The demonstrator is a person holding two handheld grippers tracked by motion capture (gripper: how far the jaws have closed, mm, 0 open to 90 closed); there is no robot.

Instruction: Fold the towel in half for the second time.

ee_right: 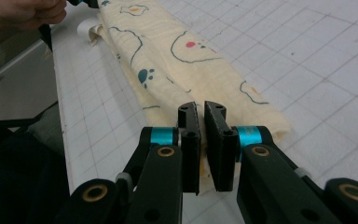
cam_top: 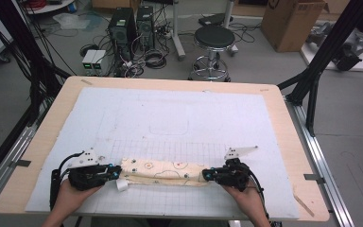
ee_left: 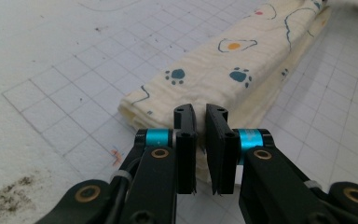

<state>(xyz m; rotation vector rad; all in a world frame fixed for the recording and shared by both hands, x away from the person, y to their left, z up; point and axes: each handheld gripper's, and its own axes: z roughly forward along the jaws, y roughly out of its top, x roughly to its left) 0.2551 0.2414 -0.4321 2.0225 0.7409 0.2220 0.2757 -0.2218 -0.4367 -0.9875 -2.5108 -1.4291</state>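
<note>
Two claws pinch the paw-print cloth [cam_top: 163, 171], no writing legible on it

Even, bright overhead light, soft shadows; high view slightly soft, the table's far edge perhaps slightly bowed.

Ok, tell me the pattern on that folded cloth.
The folded cloth is cream with teal paw prints, outlined shapes, and red and orange dots; the right gripper view shows it best.

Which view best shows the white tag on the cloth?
The right gripper view: the tag curls out from the cloth's far end, clear against the mat. The high view shows it as a small white loop by the left gripper. In the left gripper view I can't make it out.
</note>
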